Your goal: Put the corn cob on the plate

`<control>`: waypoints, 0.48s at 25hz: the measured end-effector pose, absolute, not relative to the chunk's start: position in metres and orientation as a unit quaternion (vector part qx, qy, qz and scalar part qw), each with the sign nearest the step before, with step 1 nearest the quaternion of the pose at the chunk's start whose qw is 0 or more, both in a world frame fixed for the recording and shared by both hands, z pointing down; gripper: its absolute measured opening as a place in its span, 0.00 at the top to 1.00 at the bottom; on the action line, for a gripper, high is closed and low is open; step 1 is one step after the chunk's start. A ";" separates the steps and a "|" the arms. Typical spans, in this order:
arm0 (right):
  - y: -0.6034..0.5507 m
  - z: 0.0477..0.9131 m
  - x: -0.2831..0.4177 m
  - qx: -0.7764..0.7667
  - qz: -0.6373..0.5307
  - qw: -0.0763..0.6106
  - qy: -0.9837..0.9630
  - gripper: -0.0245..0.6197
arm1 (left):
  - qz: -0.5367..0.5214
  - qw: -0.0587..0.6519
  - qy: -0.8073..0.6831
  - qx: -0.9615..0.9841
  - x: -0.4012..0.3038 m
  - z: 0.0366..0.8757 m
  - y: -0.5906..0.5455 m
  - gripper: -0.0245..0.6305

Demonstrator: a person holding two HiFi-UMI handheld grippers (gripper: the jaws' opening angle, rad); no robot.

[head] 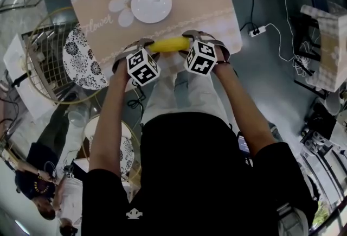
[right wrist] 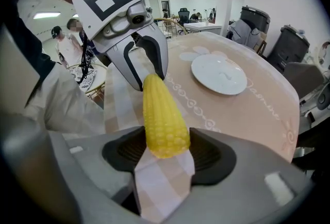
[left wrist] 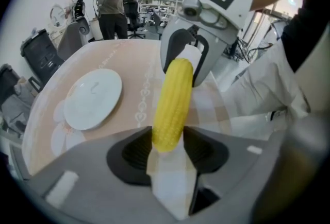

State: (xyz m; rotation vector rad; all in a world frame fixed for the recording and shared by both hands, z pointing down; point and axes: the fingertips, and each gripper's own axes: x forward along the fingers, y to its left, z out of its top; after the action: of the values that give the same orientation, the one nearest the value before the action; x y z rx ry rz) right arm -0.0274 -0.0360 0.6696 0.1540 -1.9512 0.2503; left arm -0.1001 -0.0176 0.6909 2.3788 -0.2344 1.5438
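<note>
Corn cob [head: 169, 44]: I judge it stiff, fairly light and not fragile. The bumpy kernels should give the pads some bite, but it is round and tapered, so it could roll or slide out lengthwise if held at only one point. I can't tell whether it is real or plastic. The best hold is at the two ends, squeezing across its width, and that's how I have it. The left gripper [left wrist: 168, 143] is clenched on the thinner end, with pads against both sides. The right gripper [right wrist: 166, 148] is clenched on the thicker end, which fills the gap between its pads. The cob spans between them, roughly level. It sits on the near side of the plate [head: 151, 4], apart from it, at the table [head: 217, 7] edge closest to me. The plate is bare. I can't tell if the cob rests on the cloth or hangs just clear of it.
</note>
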 end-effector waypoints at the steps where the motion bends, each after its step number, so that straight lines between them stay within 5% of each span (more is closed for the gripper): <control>1: -0.037 0.668 -0.029 0.062 0.105 0.552 -0.825 0.56 | 0.537 0.150 -0.081 0.826 -0.101 0.690 -0.018 0.65; 12: -0.038 0.682 -0.026 0.042 0.109 0.569 -0.814 0.56 | 0.534 0.150 -0.085 0.828 -0.092 0.705 -0.020 0.59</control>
State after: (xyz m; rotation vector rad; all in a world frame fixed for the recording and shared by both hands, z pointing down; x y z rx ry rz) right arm -0.0263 -0.0375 0.6816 0.0984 -1.9123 0.2559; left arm -0.0924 -0.0204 0.7048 2.3779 -0.2433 1.5347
